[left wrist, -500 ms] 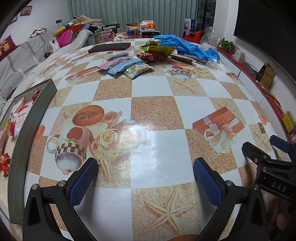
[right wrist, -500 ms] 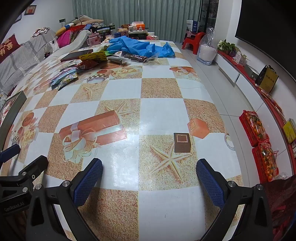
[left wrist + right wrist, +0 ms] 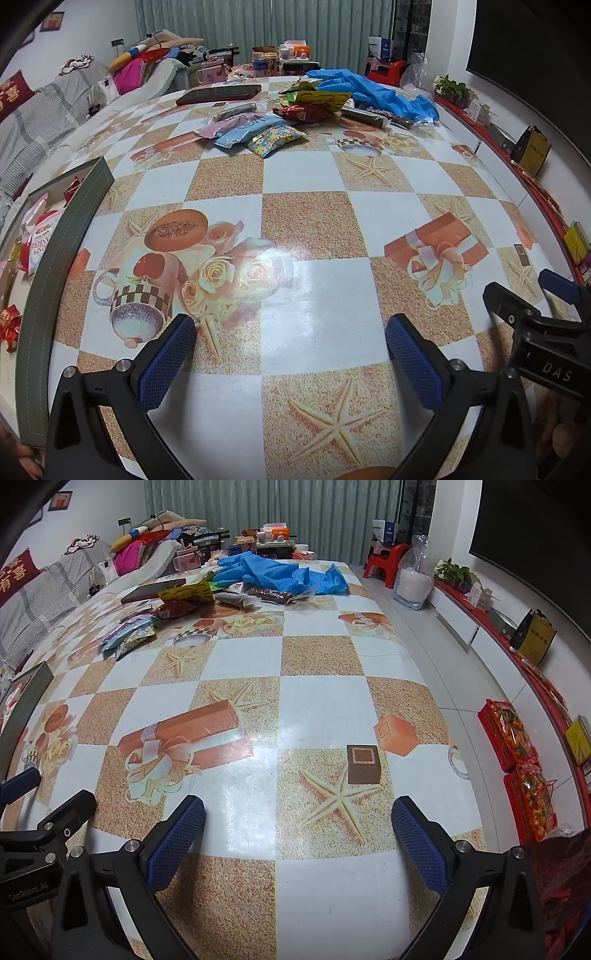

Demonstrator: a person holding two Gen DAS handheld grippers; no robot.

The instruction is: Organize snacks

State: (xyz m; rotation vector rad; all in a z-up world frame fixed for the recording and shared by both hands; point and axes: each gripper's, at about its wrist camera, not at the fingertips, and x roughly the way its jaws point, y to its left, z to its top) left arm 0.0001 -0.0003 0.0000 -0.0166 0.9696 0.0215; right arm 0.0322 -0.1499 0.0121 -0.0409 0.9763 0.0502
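Snack packets [image 3: 258,127] are lying clustered at the table's [image 3: 306,184] far end, well apart from both grippers. Left gripper [image 3: 290,363] and right gripper [image 3: 297,843] are hovering with fingers spread, empty; reaching forward seems next, toward the box [image 3: 59,236].

A checkered table [image 3: 306,229] carries scattered snack packets [image 3: 275,136], blue gloves [image 3: 369,90] and a grey-rimmed box [image 3: 62,236].

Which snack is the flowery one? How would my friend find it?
Look to the far end of the checkered table, where the snack packets lie in front of the blue gloves. The flowery packet is nearest the camera, beside a light-blue packet; only it has tiny flowers all over.
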